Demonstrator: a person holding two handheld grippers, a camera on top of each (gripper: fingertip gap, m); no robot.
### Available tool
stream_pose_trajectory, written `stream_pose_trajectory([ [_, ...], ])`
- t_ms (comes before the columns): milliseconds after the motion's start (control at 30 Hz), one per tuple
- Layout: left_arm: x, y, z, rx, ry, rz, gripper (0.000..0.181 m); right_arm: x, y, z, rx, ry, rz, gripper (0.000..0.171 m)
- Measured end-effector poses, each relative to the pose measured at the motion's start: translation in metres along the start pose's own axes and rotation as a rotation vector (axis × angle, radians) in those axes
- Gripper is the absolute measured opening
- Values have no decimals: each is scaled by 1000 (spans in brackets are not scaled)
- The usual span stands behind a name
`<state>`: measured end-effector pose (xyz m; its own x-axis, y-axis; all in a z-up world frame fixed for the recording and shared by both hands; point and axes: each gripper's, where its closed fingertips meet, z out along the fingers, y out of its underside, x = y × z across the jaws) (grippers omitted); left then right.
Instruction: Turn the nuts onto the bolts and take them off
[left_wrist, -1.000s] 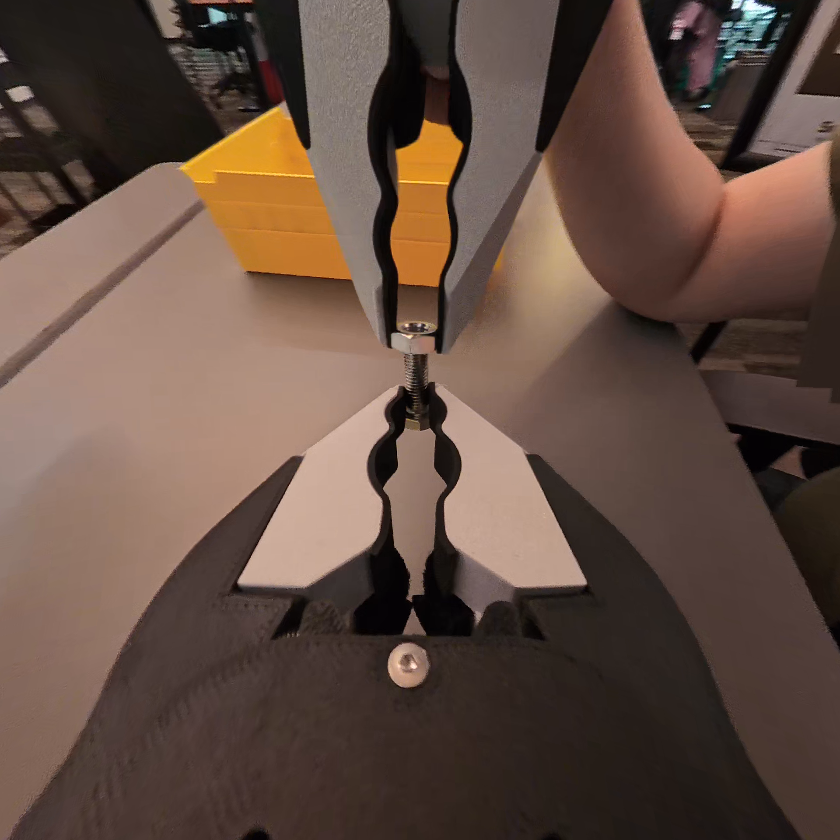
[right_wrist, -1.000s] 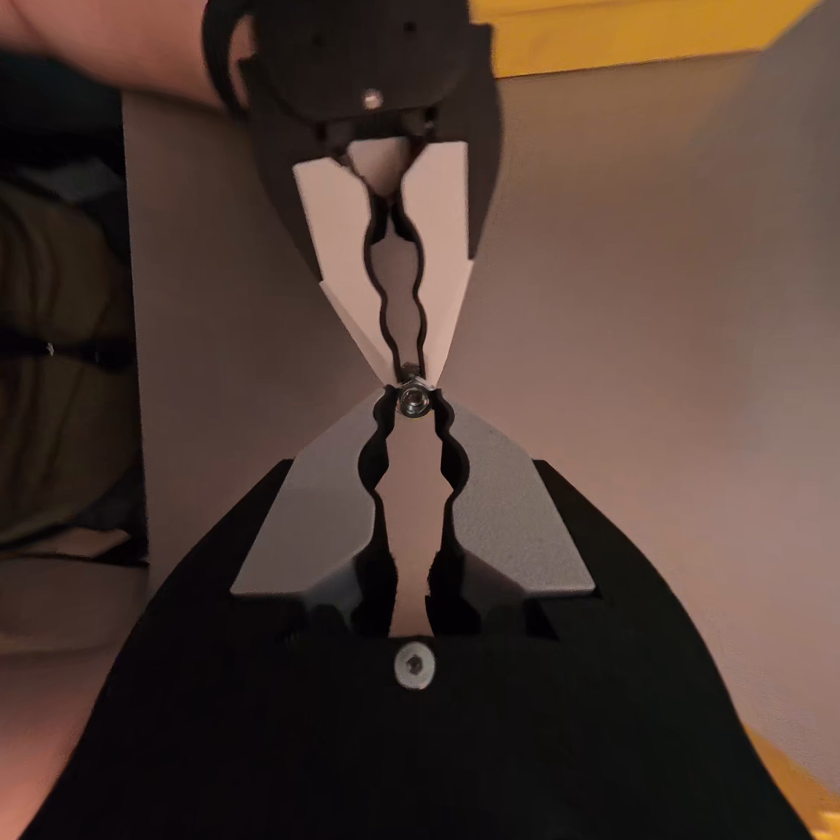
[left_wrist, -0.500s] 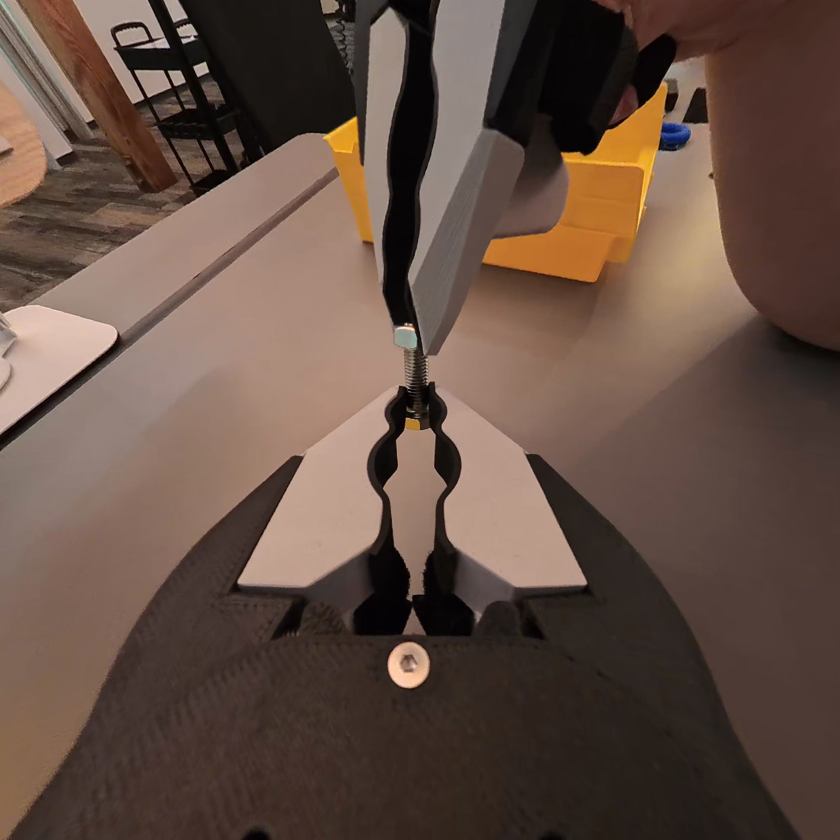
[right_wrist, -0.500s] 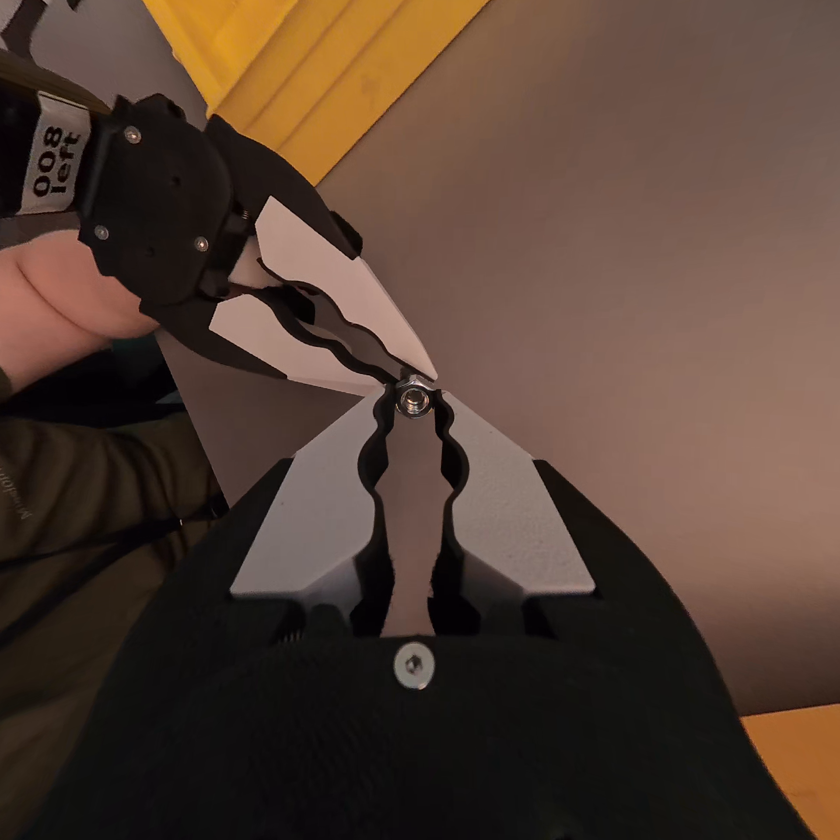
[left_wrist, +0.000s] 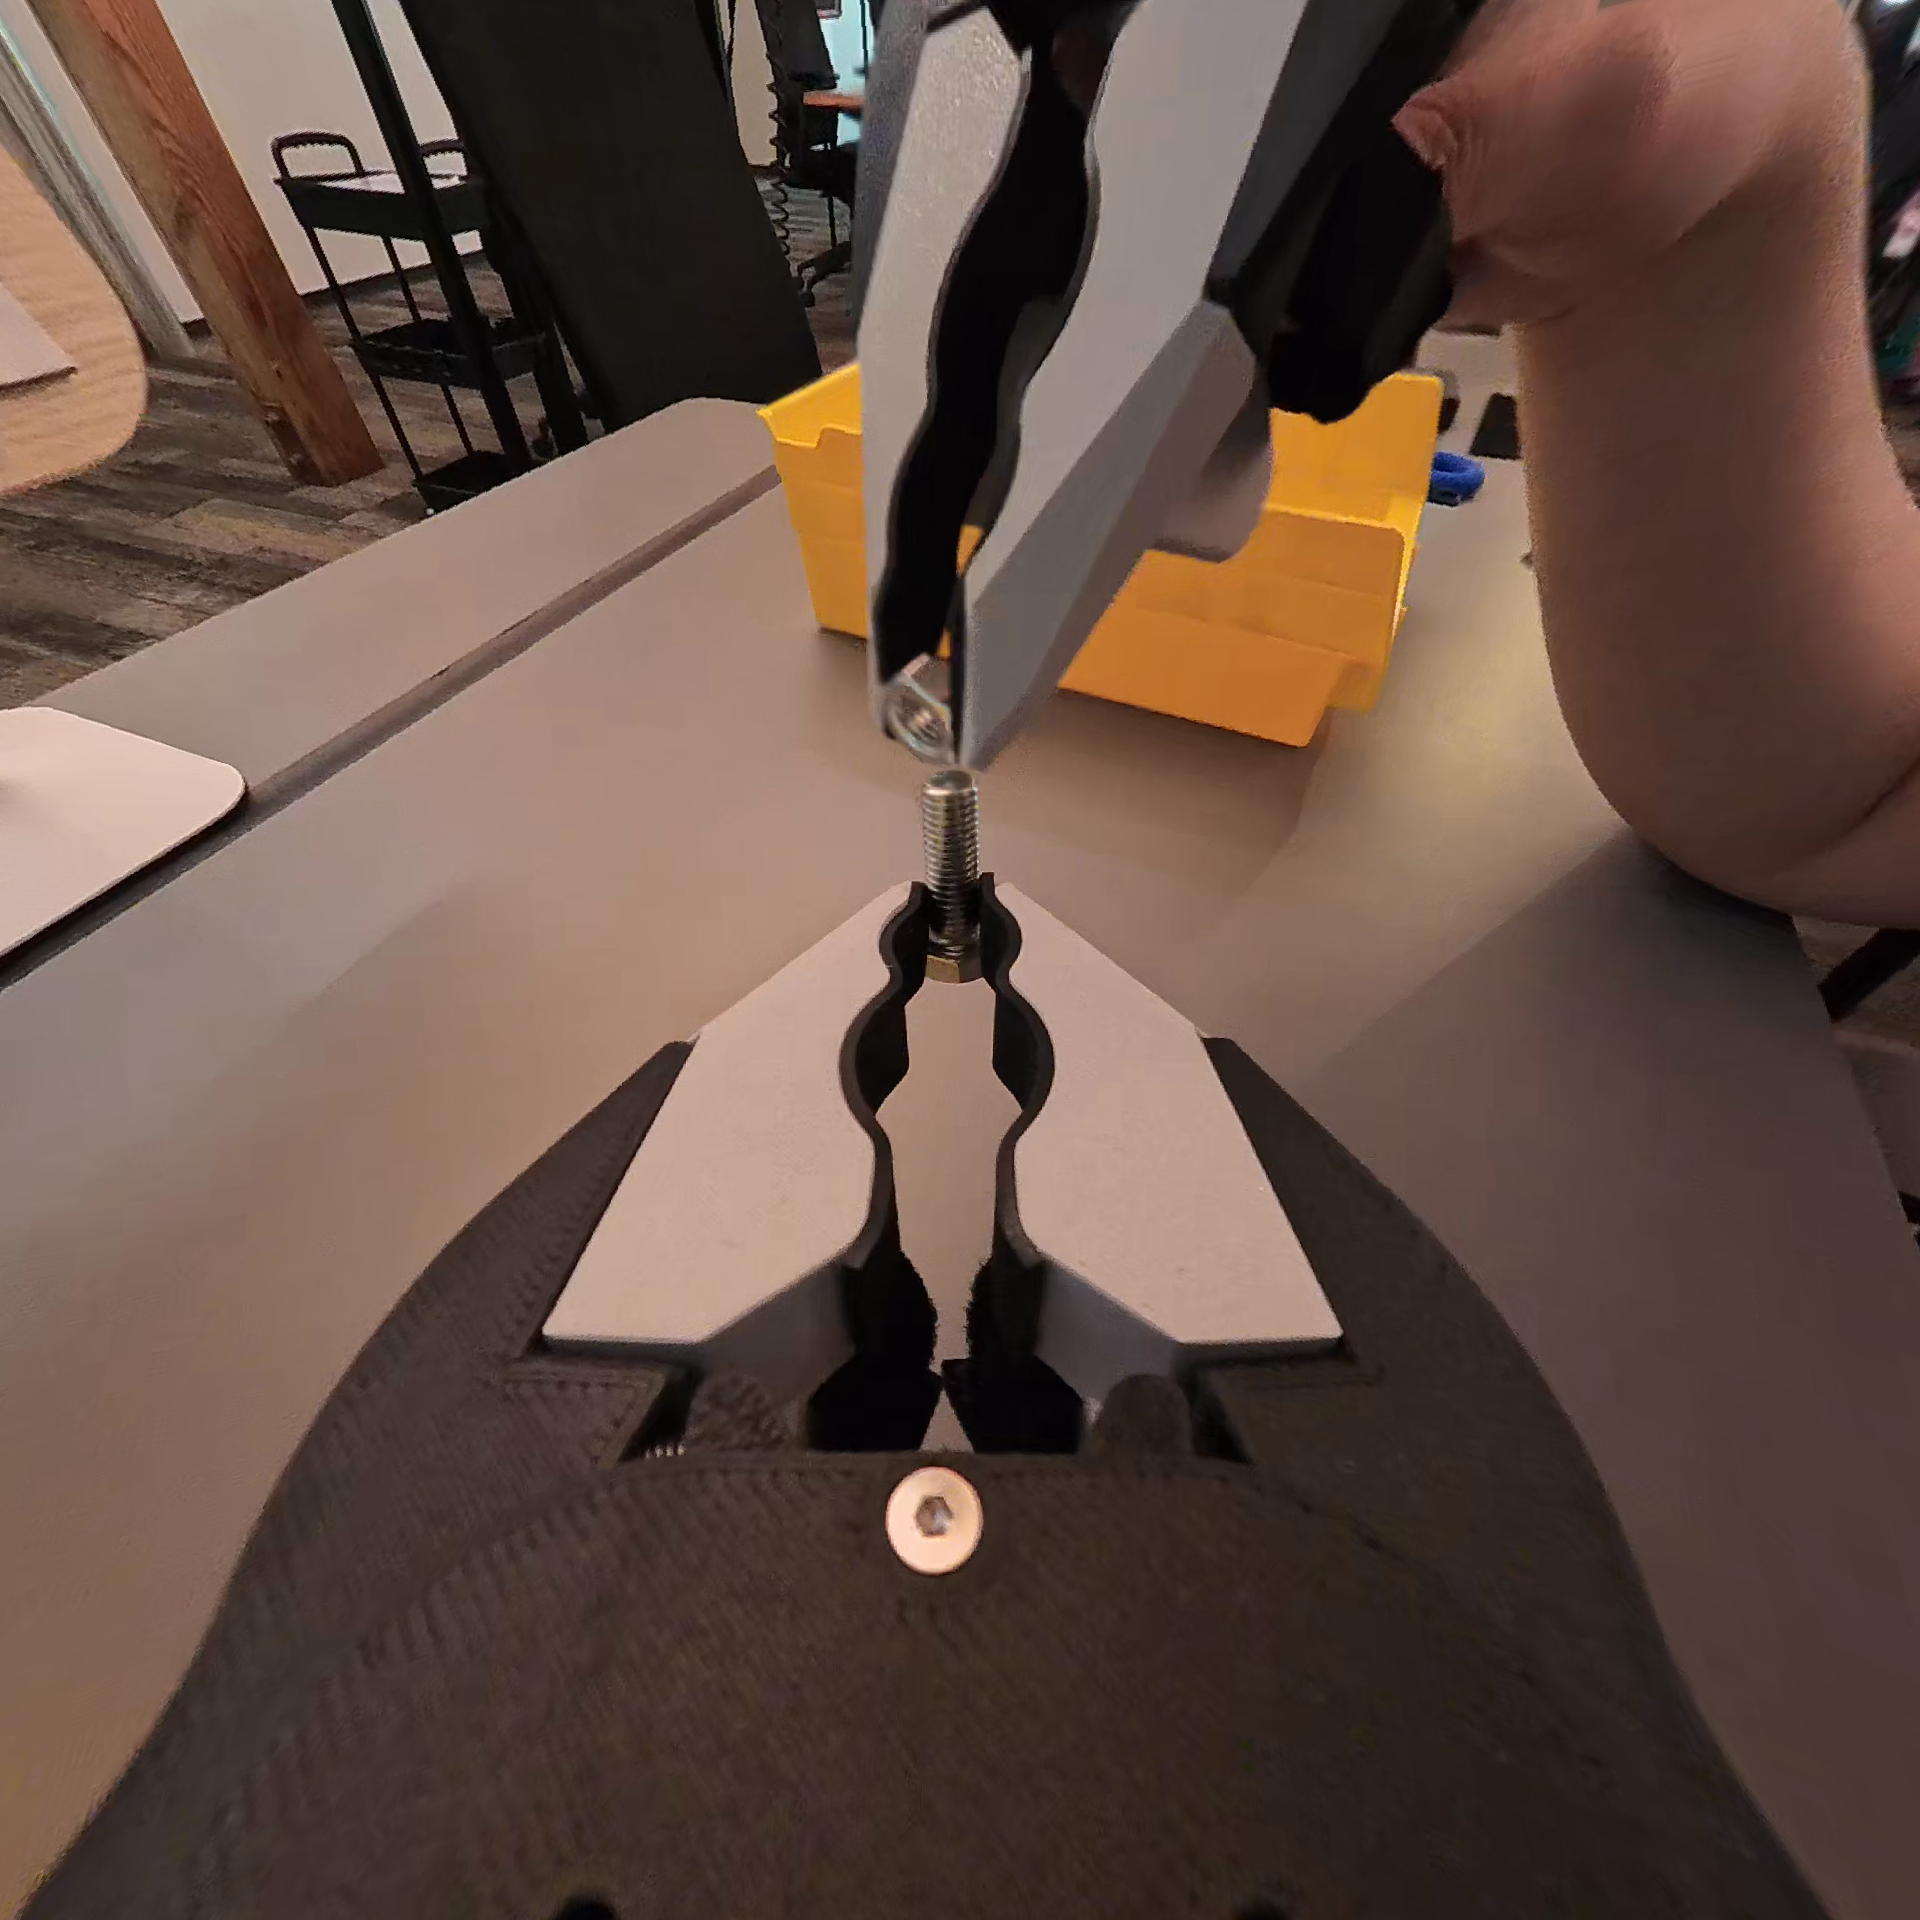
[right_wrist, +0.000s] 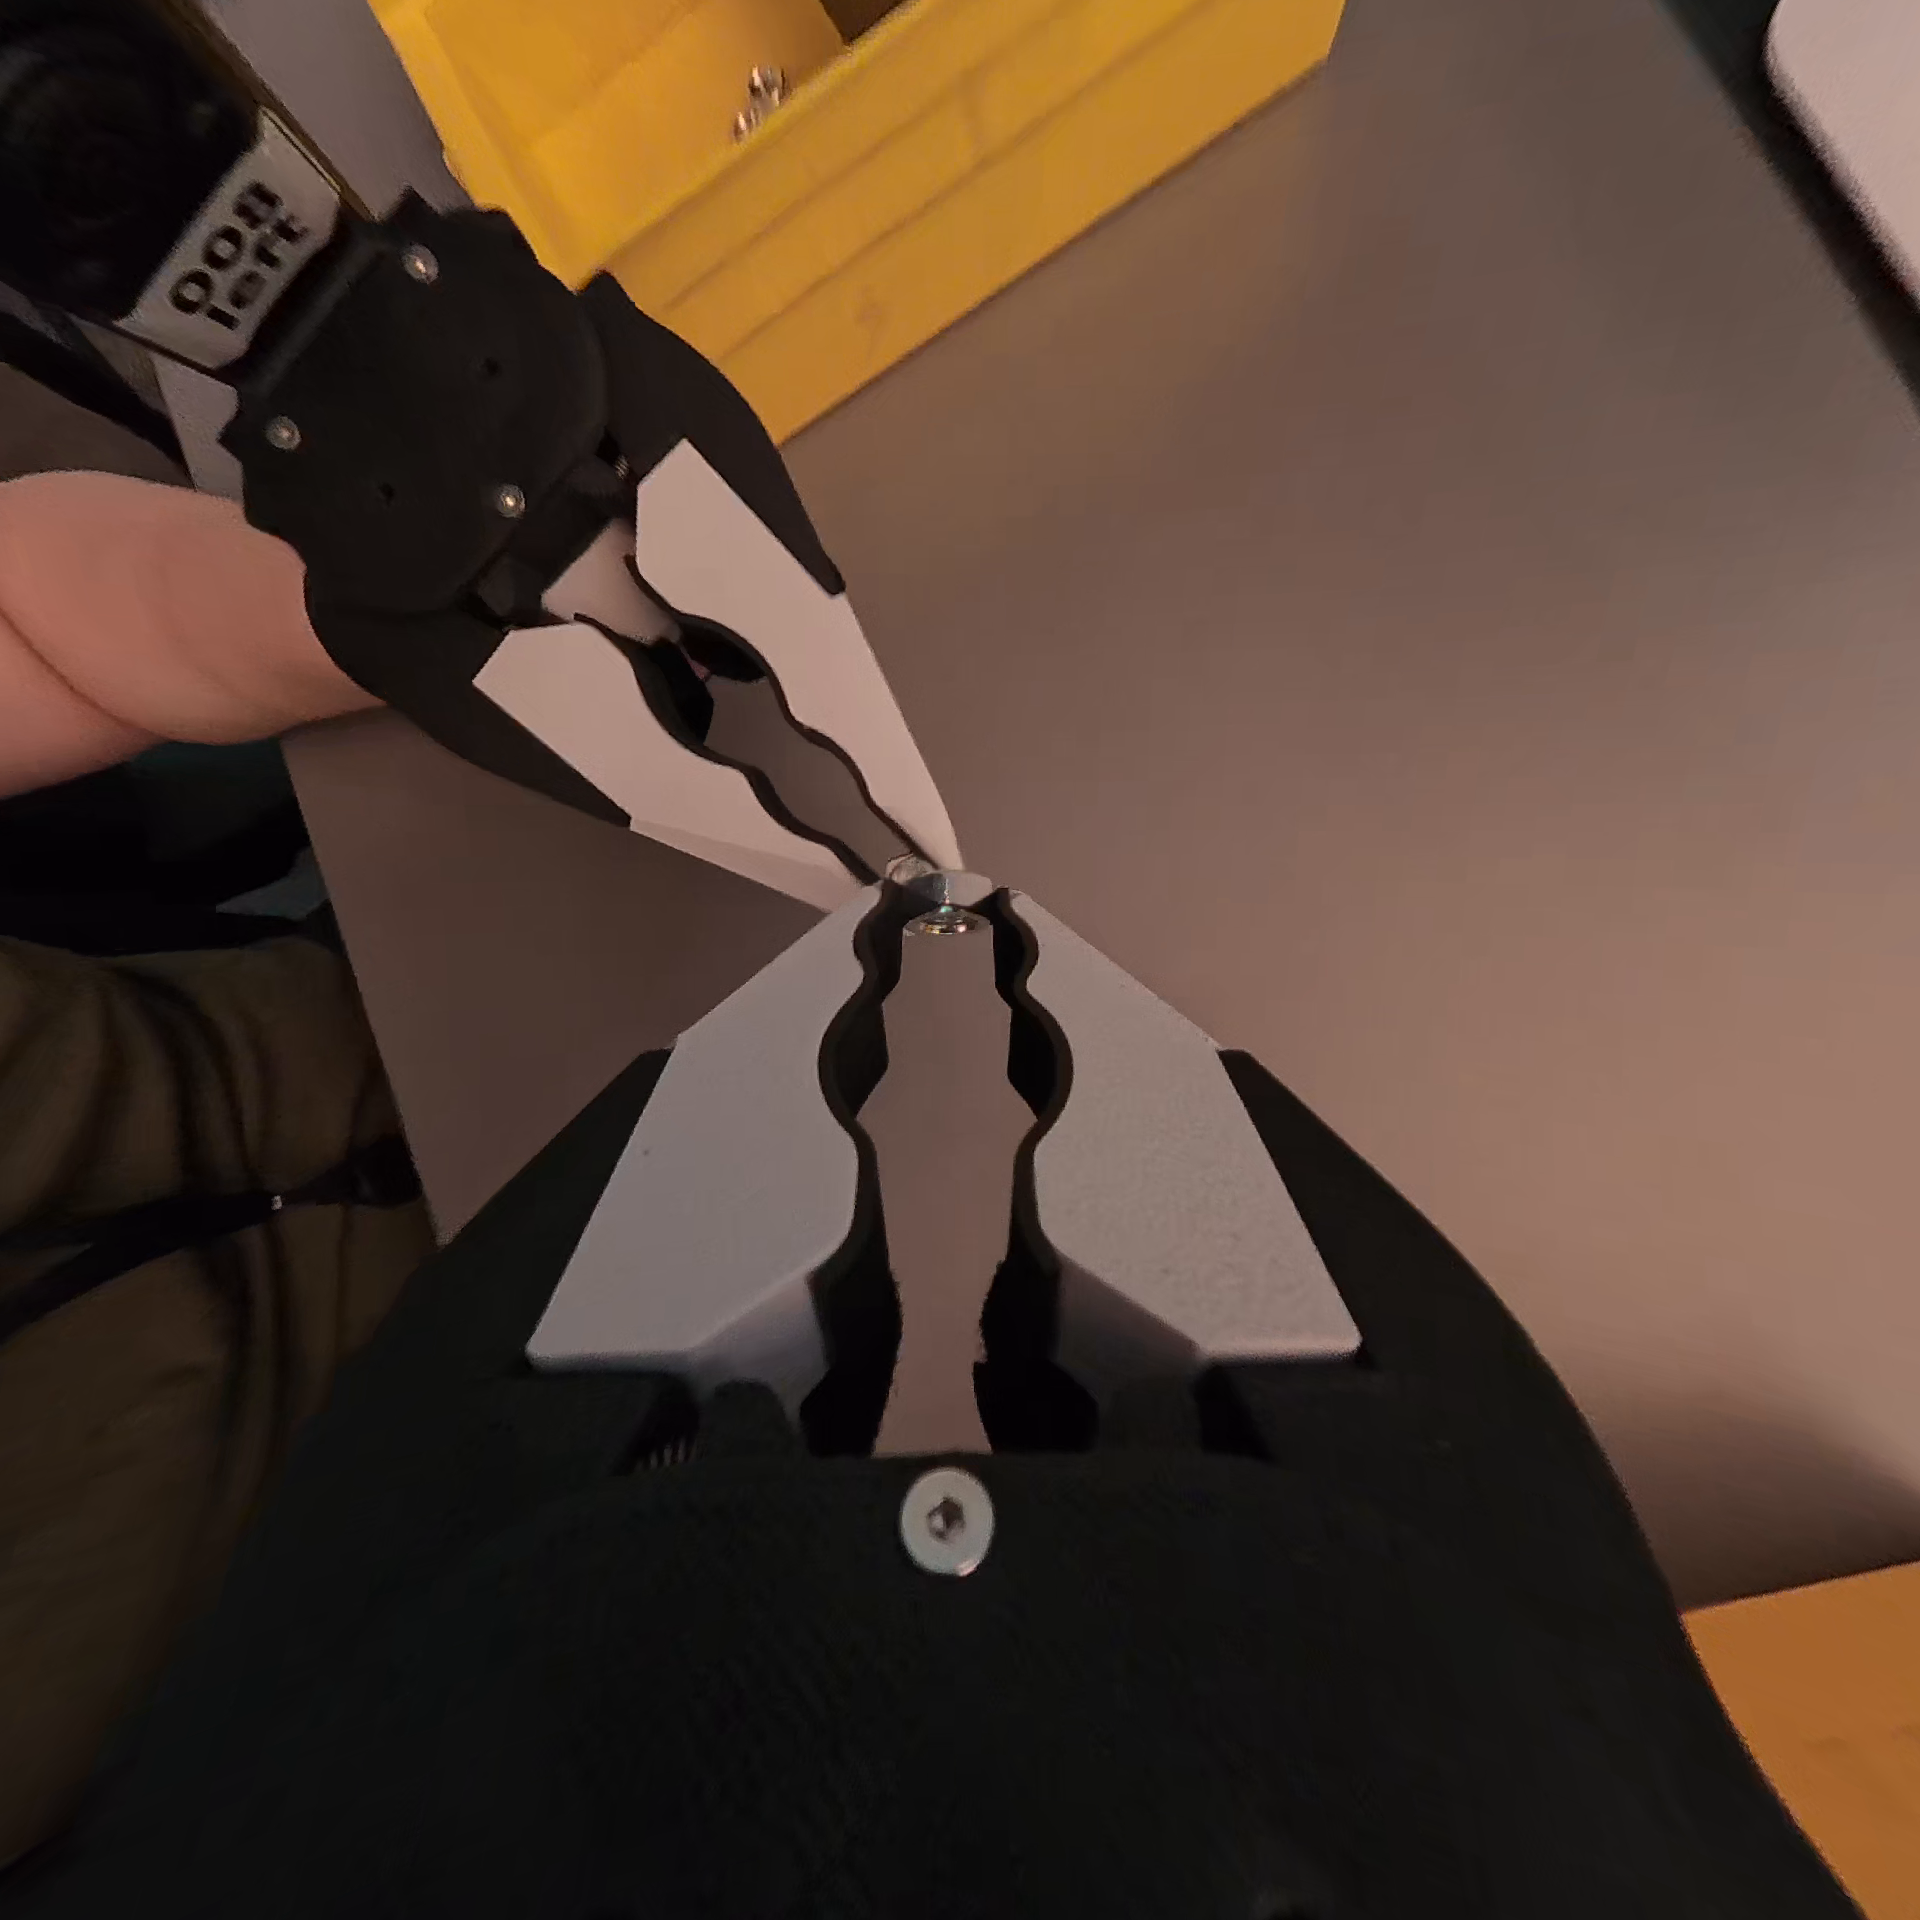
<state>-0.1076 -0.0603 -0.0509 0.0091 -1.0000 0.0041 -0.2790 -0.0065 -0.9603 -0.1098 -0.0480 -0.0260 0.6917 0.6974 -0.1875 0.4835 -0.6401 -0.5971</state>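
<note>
Left gripper (left_wrist: 948, 914) clenched on bolt (left_wrist: 948, 847) near its head, threads upright and exposed for access. Just above bolt tip, right gripper (left_wrist: 925, 717) pinching nut (left_wrist: 914, 712), tilted, apparently just clear. Behind bolt, yellow bin (left_wrist: 1299, 582). White label (right_wrist: 223, 265) on left gripper; wording left out.

My left camera looks along its fingers, low over the table (left_wrist: 436, 935), toward the yellow bin (left_wrist: 1299, 603). My right camera looks steeply down at the table, bin (right_wrist: 935, 208) at top. Both sit close and share the bolt (left_wrist: 948, 862), nut (left_wrist: 914, 717) and bin.
</note>
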Motion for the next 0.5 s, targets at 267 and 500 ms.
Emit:
stream_pose_trajectory([
  [267, -11, -25, -21, 151, -68, 4, 7, -12, -57, -37, 509, 69, -519, 16],
  [500, -25, -55, -55, 308, -199, 50, 6, 8, -10, 63, 348, -152, -466, 16],
])
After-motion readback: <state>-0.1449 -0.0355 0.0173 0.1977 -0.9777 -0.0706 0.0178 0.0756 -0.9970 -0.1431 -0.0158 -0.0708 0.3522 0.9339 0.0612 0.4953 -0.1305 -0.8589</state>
